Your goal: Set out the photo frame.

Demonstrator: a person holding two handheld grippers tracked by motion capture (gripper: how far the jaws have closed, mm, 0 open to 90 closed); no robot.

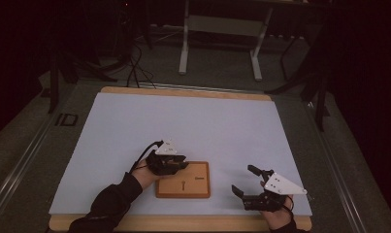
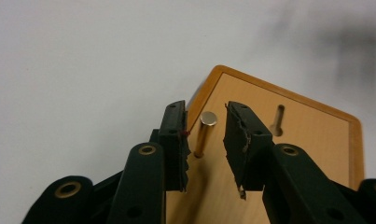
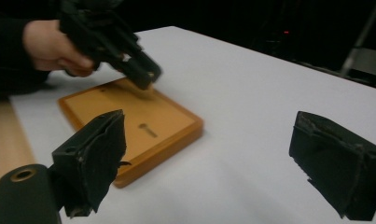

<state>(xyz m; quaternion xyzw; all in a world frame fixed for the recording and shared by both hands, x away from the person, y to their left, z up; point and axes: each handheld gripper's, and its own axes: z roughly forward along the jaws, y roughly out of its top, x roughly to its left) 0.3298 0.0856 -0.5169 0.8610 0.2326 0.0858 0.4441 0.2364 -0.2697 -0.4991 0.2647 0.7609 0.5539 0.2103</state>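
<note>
A flat wooden board lies near the table's front edge, with a keyhole-shaped slot cut in it. A thin metal pin with a flat round head stands upright near the board's corner. My left gripper straddles the pin, one pad on either side, with a visible gap on both sides. In the high view the left gripper hangs over the board's far left corner. My right gripper rests to the right of the board, jaws wide apart and nothing between them. From the right gripper view, the board lies ahead and the left gripper hovers over it.
A white sheet covers the wooden table. Its bare wooden front strip runs below the board. Beyond the far edge are dark floor, cables and a white frame stand.
</note>
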